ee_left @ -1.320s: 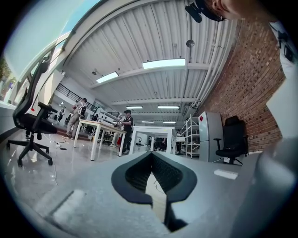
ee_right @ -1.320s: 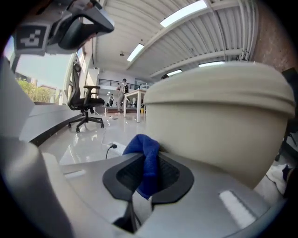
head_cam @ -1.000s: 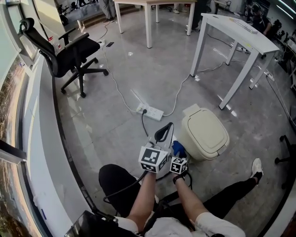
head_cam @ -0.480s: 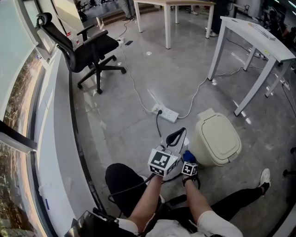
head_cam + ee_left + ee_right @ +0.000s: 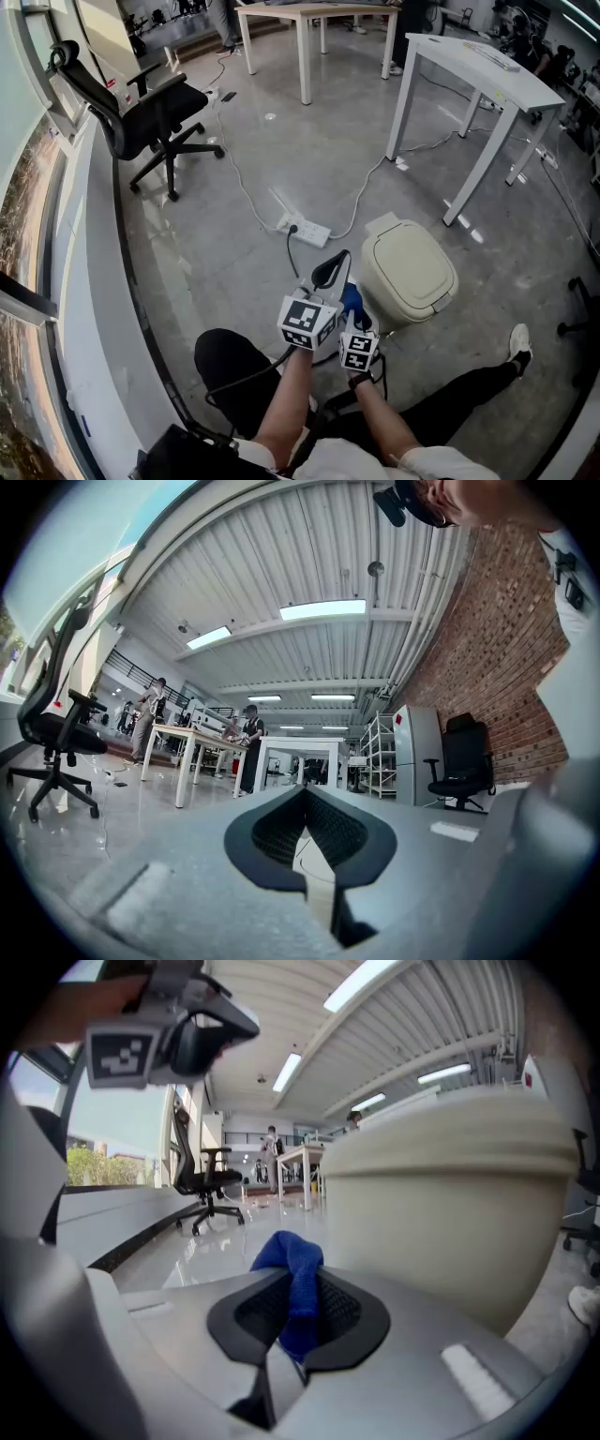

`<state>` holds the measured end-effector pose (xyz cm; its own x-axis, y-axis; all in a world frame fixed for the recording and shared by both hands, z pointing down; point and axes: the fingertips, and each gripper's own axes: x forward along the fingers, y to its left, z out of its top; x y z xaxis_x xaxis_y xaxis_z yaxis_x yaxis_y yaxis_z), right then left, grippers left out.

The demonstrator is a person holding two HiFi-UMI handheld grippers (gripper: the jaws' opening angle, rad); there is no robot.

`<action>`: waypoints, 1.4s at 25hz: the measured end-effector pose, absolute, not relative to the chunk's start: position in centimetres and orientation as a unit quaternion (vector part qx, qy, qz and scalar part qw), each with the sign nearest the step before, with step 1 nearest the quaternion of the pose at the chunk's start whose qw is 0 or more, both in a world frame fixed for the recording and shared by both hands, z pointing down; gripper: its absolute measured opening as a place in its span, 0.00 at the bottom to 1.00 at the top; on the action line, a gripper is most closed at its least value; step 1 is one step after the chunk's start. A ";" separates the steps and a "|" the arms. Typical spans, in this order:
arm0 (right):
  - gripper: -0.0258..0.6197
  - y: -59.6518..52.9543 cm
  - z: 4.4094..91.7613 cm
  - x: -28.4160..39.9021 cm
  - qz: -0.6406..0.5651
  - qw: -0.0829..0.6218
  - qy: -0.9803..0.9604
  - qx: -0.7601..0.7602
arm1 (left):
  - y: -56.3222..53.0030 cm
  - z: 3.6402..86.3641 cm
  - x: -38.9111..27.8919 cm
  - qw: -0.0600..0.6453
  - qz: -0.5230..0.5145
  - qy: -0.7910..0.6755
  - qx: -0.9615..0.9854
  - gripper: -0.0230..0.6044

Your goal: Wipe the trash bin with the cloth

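Note:
The beige trash bin (image 5: pixel 409 272) stands on the grey floor with its lid down, just right of both grippers. My right gripper (image 5: pixel 353 309) is shut on a blue cloth (image 5: pixel 352 298), held close to the bin's left side. In the right gripper view the cloth (image 5: pixel 296 1283) sticks up between the shut jaws of the right gripper (image 5: pixel 292 1321), and the bin's wall (image 5: pixel 450 1204) fills the right half. My left gripper (image 5: pixel 328 269) points up beside it, shut with nothing in it. In its own view the left gripper (image 5: pixel 305 803) shows only ceiling and distant tables ahead.
A white power strip (image 5: pixel 308 228) with cables lies on the floor behind the bin. A black office chair (image 5: pixel 141 112) stands at the far left by the window ledge. White table legs (image 5: pixel 403 94) rise behind the bin. My shoe (image 5: pixel 519 339) rests to the bin's right.
The head camera swung aside and back. Both grippers stay by the bin's left side; the right one with the cloth has drawn back slightly toward me.

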<state>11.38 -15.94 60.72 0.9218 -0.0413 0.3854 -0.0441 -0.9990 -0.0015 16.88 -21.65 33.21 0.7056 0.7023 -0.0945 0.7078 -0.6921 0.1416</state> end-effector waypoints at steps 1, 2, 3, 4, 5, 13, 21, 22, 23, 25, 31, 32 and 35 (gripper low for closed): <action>0.10 -16.2 58.4 10.9 0.176 0.005 -0.026 0.984 | -21.5 33.1 16.6 0.085 -0.017 0.386 0.918 0.04; 0.10 -16.2 55.9 10.5 0.151 0.009 -0.028 0.988 | -21.4 32.9 16.3 0.085 -0.019 0.388 0.918 0.04; 0.10 -15.9 53.2 10.3 0.121 0.014 -0.027 0.992 | -21.4 32.6 16.2 0.084 -0.024 0.388 0.917 0.04; 0.10 -15.4 50.0 10.3 0.086 0.019 -0.022 0.996 | -21.5 32.3 16.3 0.081 -0.032 0.387 0.918 0.04; 0.10 -14.8 46.7 10.4 0.050 0.023 -0.013 0.998 | -21.7 32.0 16.7 0.077 -0.040 0.385 0.919 0.04; 0.10 -12.4 38.8 9.3 -0.040 0.081 0.046 0.995 | -21.2 33.1 16.3 0.094 -0.024 0.385 0.918 0.04; 0.10 -13.8 56.2 12.8 0.106 0.133 0.019 0.985 | -21.8 34.3 16.5 0.098 -0.005 0.390 0.915 0.04; 0.10 -13.1 58.6 12.7 0.131 0.131 0.025 0.982 | -21.8 34.6 16.5 0.097 -0.002 0.392 0.915 0.04; 0.10 -12.6 60.7 12.6 0.150 0.138 0.026 0.979 | -21.8 34.9 16.5 0.095 0.000 0.393 0.915 0.04; 0.10 -12.2 64.6 12.7 0.180 0.166 0.014 0.970 | -22.1 35.2 16.6 0.091 0.002 0.392 0.915 0.04; 0.10 -11.7 74.6 11.4 0.286 0.159 0.007 0.945 | -23.6 36.1 17.2 0.081 0.015 0.380 0.921 0.04; 0.10 -11.3 76.1 11.2 0.305 0.153 0.011 0.940 | -23.6 36.2 17.3 0.079 0.016 0.381 0.921 0.04; 0.10 -10.2 80.4 10.9 0.366 0.124 0.017 0.922 | -23.0 36.5 17.5 0.074 0.016 0.387 0.919 0.04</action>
<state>10.85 -10.18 80.40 0.7320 0.1229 0.6701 -0.0590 -0.9685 0.2421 17.49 -23.02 36.49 0.6999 0.7137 -0.0276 0.7090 -0.6896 0.1476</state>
